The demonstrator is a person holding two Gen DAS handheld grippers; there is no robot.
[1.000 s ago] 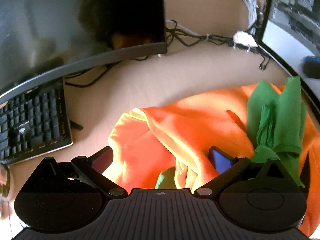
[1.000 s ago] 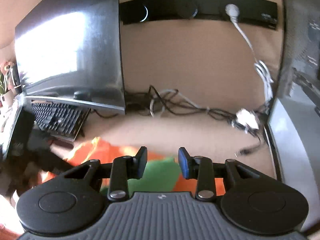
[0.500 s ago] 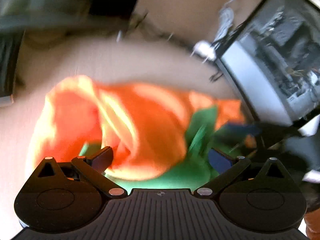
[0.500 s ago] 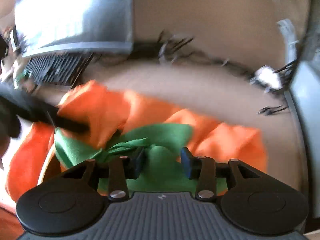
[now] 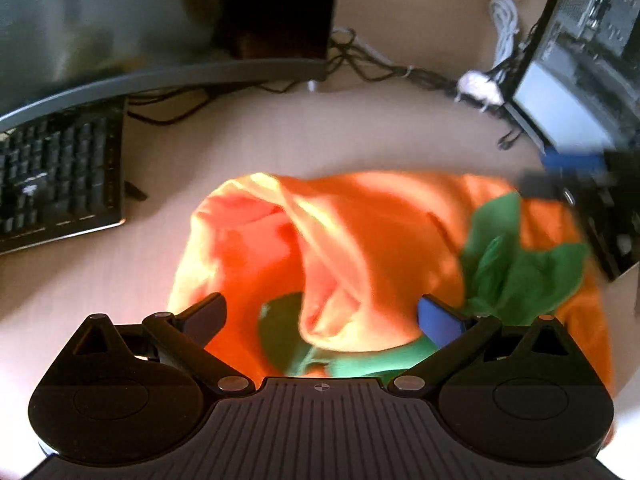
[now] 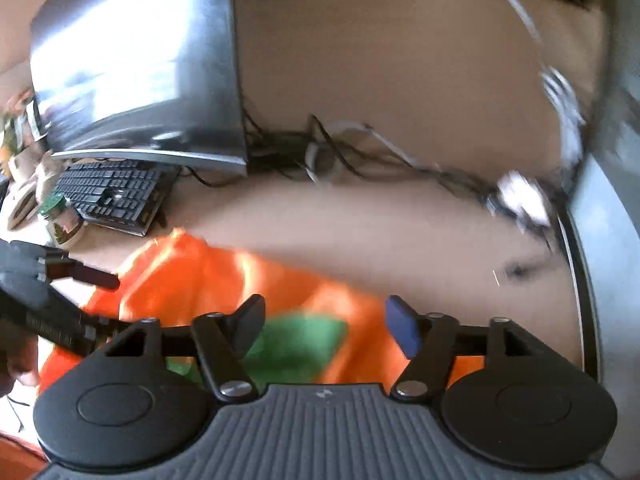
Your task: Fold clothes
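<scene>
Desk [image 5: 280, 148] light wood, with monitor [image 5: 160, 20], keyboard [image 5: 60, 176], tangled cables [image 6: 360, 152] | orange garment [image 5: 360, 232] with green patches [image 5: 516, 272] crumpled mid-desk | left gripper [image 5: 320, 316] wide open over it, holding nothing | right gripper [image 6: 324, 320] open, empty | right-wrist view blurred; garment's near edge hidden.

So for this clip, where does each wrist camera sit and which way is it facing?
Left wrist: rides the left gripper, open, low over the orange garment, facing the monitor; right gripper at its right edge.
Right wrist: rides the right gripper, open, over the garment's right side, facing the wall.
Shared: garment, keyboard, monitor, cables.
</scene>
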